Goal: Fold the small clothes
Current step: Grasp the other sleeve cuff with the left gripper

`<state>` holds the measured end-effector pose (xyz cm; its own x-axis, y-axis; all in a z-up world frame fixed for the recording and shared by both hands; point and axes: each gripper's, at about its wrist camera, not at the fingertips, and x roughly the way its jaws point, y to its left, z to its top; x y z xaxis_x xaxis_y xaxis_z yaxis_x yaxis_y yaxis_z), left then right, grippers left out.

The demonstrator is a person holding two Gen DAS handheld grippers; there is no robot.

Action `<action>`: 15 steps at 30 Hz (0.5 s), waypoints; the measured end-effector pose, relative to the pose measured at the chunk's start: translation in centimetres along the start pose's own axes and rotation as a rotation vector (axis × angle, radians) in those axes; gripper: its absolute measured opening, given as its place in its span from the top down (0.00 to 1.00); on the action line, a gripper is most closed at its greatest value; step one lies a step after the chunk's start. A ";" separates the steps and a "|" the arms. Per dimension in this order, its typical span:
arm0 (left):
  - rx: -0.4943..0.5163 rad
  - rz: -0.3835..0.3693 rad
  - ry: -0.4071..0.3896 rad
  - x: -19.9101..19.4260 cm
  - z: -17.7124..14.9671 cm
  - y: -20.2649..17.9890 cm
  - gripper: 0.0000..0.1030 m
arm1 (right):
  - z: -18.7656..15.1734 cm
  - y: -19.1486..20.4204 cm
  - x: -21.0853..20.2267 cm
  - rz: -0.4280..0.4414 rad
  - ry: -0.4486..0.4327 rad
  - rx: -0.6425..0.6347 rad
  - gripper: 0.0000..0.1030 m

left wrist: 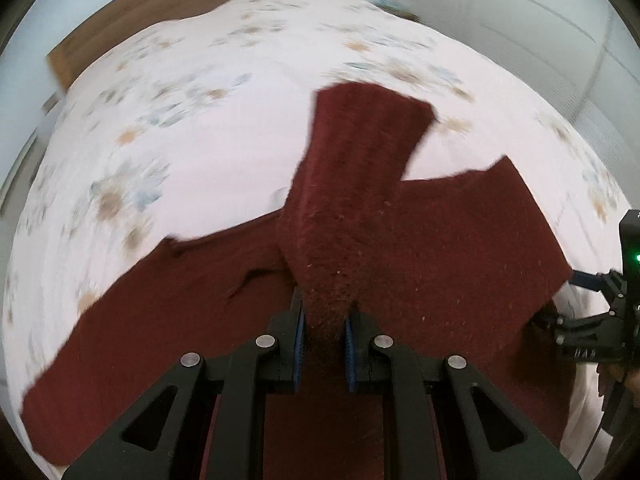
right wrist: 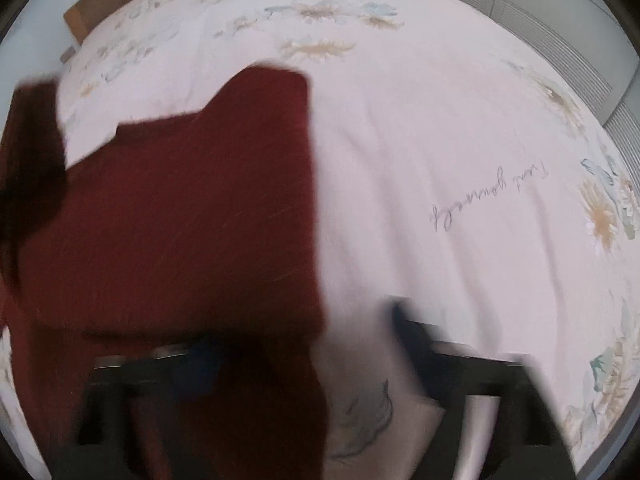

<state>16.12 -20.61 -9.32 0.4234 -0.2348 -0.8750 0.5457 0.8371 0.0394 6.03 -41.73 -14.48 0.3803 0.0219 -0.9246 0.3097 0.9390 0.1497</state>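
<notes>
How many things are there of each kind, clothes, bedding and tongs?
Clothes: 1, the dark red garment
Bedding: 1, the floral bedspread
Tongs: 2, the left tongs shut on the garment, the right tongs at its edge
Total: 4

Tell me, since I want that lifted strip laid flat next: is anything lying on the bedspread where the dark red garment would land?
Nothing visible. The left gripper pinches the dark red garment, and the floral bedspread around it shows only its printed pattern. The right wrist view is blurred.
</notes>
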 end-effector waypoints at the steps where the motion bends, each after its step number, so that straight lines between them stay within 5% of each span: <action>1: -0.025 0.006 -0.005 -0.4 -0.4 0.7 0.87 | 0.0 0.1 0.2 0.019 0.007 0.009 0.76; 8: -0.257 -0.023 0.062 0.3 -3.3 5.7 0.87 | -0.7 1.6 0.9 0.001 0.030 -0.019 0.80; 15: -0.379 -0.065 0.121 1.1 -6.4 9.4 0.79 | -0.3 2.1 1.1 0.001 0.061 -0.033 0.80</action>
<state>17.07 -9.79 -13.01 0.2962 -0.2522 -0.9212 0.2530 0.9508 -0.1789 6.85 -39.68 -15.26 0.3265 0.0427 -0.9442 0.2803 0.9497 0.1399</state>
